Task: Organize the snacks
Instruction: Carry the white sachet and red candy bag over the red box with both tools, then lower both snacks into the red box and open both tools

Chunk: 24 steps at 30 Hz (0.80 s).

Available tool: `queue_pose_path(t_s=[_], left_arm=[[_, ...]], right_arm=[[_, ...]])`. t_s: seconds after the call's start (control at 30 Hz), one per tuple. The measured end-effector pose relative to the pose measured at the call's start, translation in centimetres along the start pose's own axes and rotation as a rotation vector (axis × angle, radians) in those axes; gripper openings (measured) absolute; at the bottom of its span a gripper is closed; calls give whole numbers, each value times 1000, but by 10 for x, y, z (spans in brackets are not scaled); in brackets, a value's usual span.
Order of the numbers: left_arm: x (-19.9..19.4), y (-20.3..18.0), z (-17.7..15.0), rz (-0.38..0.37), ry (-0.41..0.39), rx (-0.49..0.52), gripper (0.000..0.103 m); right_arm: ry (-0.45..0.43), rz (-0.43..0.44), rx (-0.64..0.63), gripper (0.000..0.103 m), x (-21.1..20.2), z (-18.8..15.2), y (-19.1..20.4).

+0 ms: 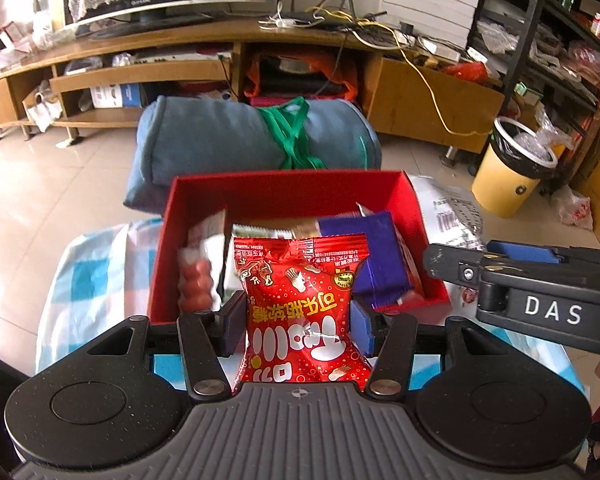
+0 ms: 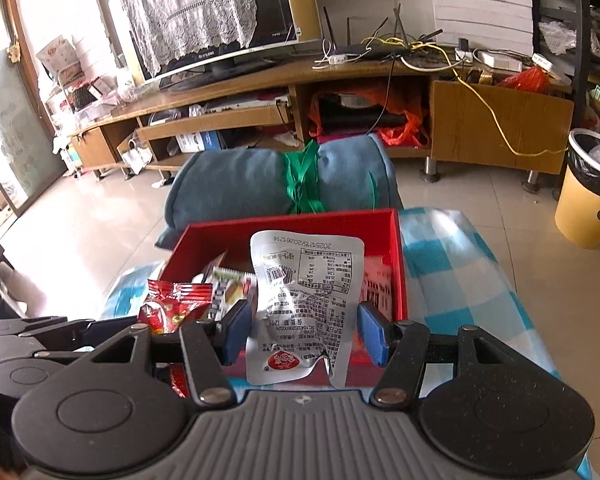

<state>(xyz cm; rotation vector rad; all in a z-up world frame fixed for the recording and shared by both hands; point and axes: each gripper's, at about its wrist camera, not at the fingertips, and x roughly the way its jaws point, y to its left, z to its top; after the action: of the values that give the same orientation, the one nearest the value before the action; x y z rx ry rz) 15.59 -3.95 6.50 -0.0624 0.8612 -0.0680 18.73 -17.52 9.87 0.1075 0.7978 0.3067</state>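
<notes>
**Two snack packets held at the red box**

A red packet (image 1: pixel 300 312) is clamped between the blue pads of the left gripper (image 1: pixel 298 326), just in front of the near wall of the red box (image 1: pixel 260 192). A silver packet (image 2: pixel 306 308) with printed text and a barcode is seen between the pads of the right gripper (image 2: pixel 304 334); the left pad touches it, but contact at the right pad cannot be made out, so a firm grip cannot be confirmed. This packet is held over the box's near edge.

Inside the box, a blue packet (image 1: pixel 380 260) is lodged against the right wall, a pack of red balls (image 1: pixel 196 280) against the left wall, and flat wrappers are laid between them. The box is set on a blue-checked cloth (image 2: pixel 460 280). A blue roll (image 1: pixel 252 136) tied with green ribbon is placed directly behind the box. A yellow bin (image 1: pixel 508 168) is seen on the floor, well to the right of the box.
</notes>
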Motion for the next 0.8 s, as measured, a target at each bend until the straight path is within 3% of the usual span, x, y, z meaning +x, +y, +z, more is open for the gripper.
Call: queue_pose_path(t_s=[0.8], left_arm=[[38, 8, 34, 101, -14, 6, 61]], right_arm=[[9, -45, -18, 53, 43, 27, -4]])
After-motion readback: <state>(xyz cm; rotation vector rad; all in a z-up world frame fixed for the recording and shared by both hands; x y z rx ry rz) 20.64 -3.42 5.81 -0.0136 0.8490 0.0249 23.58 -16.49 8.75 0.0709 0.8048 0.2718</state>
